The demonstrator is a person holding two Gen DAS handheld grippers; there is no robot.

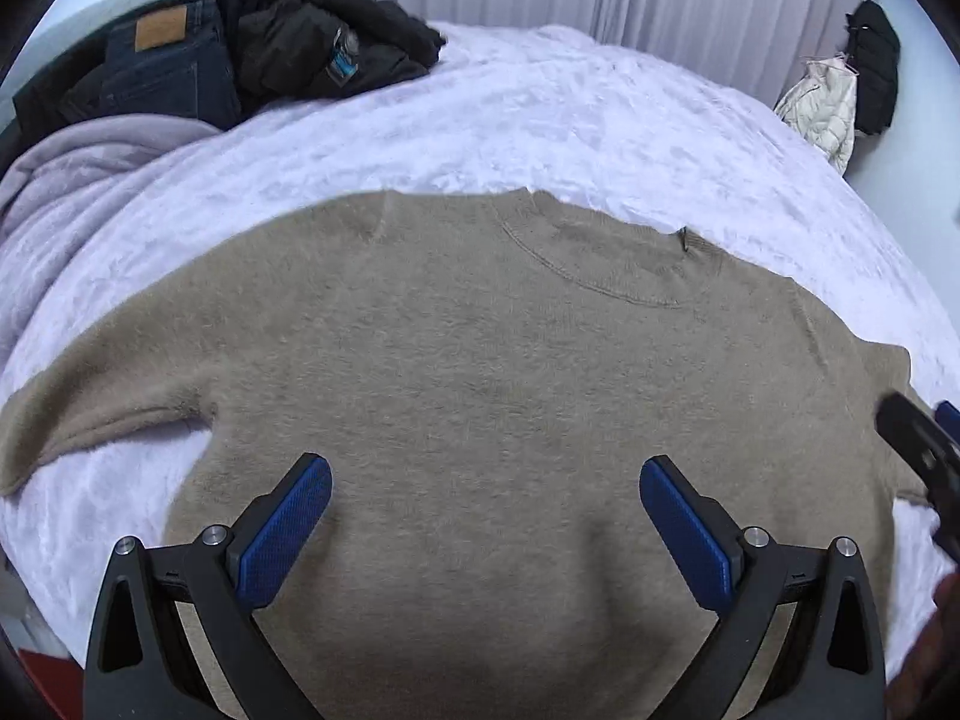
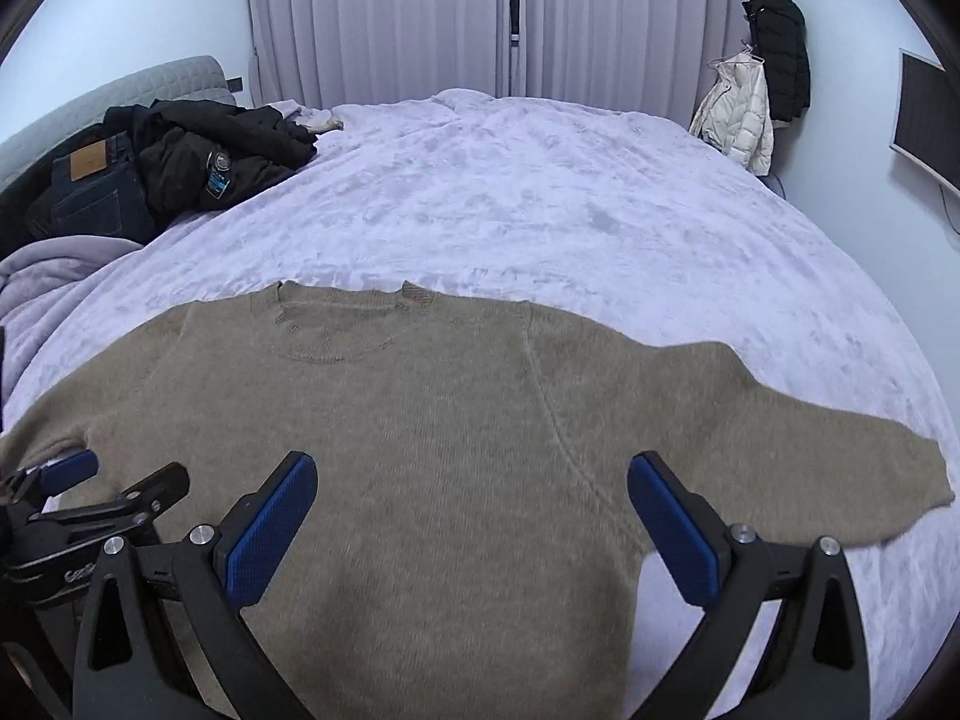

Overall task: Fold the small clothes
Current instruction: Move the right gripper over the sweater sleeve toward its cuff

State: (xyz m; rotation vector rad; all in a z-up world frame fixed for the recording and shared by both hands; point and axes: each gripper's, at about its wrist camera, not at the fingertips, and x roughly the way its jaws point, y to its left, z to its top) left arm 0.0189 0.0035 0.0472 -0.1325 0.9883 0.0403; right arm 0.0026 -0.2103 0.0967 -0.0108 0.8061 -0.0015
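Observation:
A tan fuzzy sweater [image 1: 480, 372] lies flat on the bed, collar [image 1: 600, 264] away from me and both sleeves spread out; it also shows in the right wrist view [image 2: 432, 420]. My left gripper [image 1: 485, 480] is open and empty, hovering over the sweater's lower body. My right gripper [image 2: 471, 477] is open and empty over the lower right body, near the right sleeve [image 2: 810, 450]. The left gripper [image 2: 84, 498] shows at the left edge of the right wrist view, and the right gripper [image 1: 924, 456] at the right edge of the left wrist view.
The bed is covered by a lavender plush blanket [image 2: 540, 192]. A pile of dark clothes and jeans [image 2: 168, 162] lies at the far left by the headboard. Jackets [image 2: 762, 90] hang at the far right wall. Curtains [image 2: 480, 18] are behind the bed.

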